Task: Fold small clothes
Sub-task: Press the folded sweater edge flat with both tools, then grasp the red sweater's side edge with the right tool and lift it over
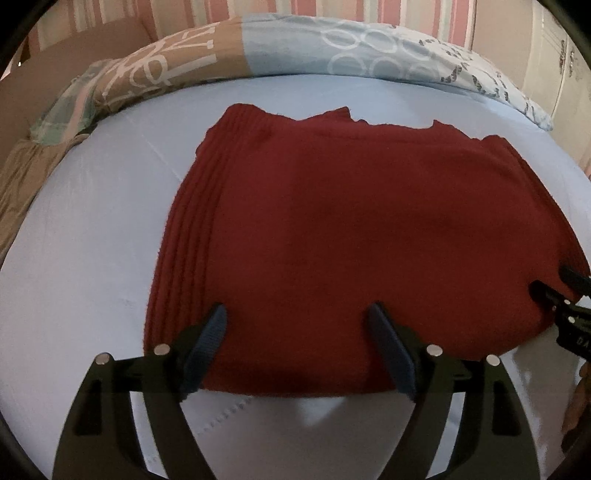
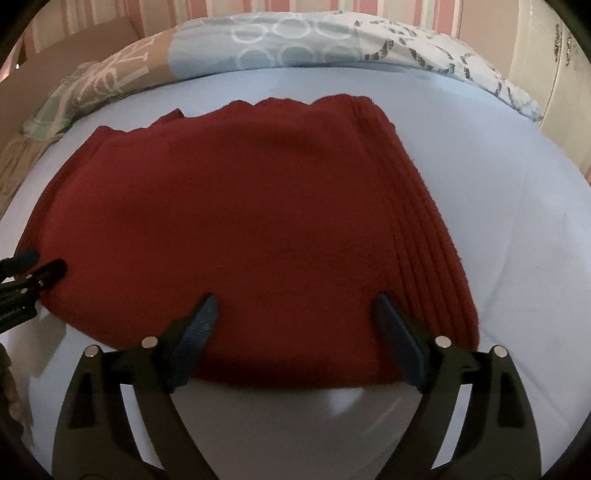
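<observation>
A dark red knitted garment (image 1: 351,236) lies flat on the pale blue bed sheet (image 1: 81,229), with a ribbed band along its left side. In the right wrist view the garment (image 2: 240,229) has the ribbed band on its right. My left gripper (image 1: 299,314) is open, its fingers spread over the garment's near edge, holding nothing. My right gripper (image 2: 295,302) is open the same way over the near edge. The right gripper shows at the far right of the left wrist view (image 1: 561,291); the left gripper shows at the far left of the right wrist view (image 2: 33,266).
A patterned blue and tan duvet (image 1: 258,48) is bunched along the far side of the bed. A striped pink wall (image 1: 332,11) stands behind it. A white cabinet (image 2: 546,55) stands at the far right. Bare sheet (image 2: 524,221) lies right of the garment.
</observation>
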`<state>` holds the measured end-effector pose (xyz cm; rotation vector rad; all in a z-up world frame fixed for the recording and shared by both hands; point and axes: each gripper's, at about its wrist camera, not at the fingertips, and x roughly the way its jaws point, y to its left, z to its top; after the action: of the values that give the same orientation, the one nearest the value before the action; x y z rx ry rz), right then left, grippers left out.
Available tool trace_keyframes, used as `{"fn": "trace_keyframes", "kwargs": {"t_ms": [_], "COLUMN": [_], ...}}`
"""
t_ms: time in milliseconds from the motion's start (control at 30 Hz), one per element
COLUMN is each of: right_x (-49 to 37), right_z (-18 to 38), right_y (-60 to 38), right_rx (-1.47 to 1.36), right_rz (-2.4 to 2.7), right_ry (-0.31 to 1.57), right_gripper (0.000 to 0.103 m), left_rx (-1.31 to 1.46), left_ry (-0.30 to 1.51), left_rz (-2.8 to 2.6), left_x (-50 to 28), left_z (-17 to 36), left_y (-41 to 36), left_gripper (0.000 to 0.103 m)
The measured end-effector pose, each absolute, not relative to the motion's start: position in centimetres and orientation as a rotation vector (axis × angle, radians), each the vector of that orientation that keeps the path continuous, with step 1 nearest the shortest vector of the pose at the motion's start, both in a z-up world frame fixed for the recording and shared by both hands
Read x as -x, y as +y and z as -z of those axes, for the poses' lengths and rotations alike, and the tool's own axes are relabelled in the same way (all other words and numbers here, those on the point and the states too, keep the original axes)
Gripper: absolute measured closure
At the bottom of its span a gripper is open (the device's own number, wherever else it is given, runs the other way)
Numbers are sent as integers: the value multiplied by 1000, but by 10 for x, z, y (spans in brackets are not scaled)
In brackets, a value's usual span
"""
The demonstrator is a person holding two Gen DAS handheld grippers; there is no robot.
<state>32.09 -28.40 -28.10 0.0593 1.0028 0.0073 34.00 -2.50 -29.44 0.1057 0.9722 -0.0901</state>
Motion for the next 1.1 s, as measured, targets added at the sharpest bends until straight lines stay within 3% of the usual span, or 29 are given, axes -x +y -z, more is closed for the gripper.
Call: {"fn": "trace_keyframes", "kwargs": {"t_ms": [467,833,1100], "right_x": [-322,-281,-267], "right_z": [277,227,245], "right_y": [-286,-339,-382], "right_rx": [-68,-253,-331], "right_rz": [-37,-22,40], "right_ry": [1005,838,913], "right_gripper": [11,3,3], "left_rx": [-95,-77,-111], "left_ry": [1003,992,987], "left_rz": [70,105,156], "left_x": [-347,-349,-348], "left_z": [294,274,270], "left_y": [-26,-59,-98], "left_gripper": [18,18,18]}}
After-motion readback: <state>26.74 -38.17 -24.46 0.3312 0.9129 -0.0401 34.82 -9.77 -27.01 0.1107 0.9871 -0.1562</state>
